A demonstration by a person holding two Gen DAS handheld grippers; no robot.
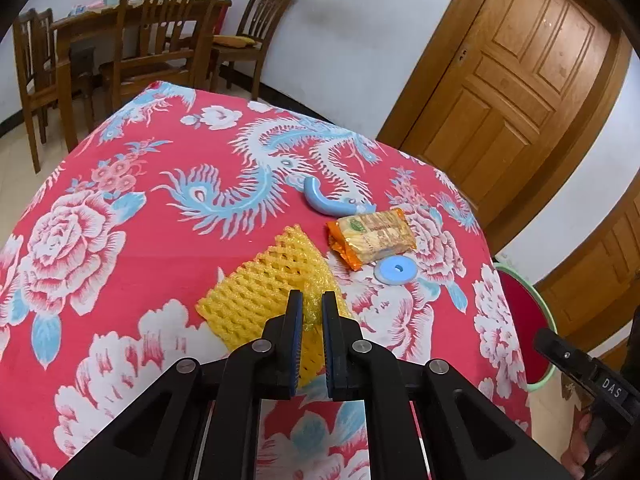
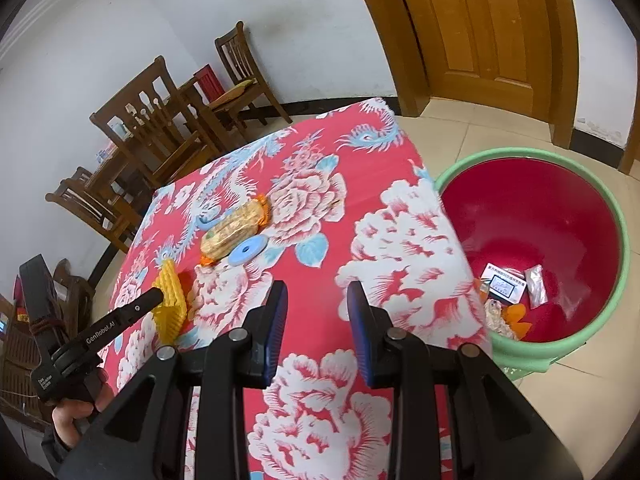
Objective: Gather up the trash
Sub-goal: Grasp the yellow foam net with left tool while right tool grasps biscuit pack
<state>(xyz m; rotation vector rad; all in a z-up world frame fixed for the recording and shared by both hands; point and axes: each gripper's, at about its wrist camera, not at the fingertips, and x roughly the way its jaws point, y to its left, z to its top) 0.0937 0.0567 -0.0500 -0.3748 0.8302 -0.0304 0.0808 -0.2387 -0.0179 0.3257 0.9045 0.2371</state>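
Netting (image 1: 256, 296), yellow foam, lies on the bench (image 1: 120, 240) pinched at its near corner by the left hand-held gripper (image 1: 311, 304), with the bin (image 2: 560, 344) off right, nearer the spread, empty right hand-held gripper (image 2: 318, 300).

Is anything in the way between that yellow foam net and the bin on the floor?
Nothing visible. The left gripper is shut on the yellow foam net; the green bin stands open beside the table edge, with only bare cloth between. The snack packet and blue disc lie farther back.
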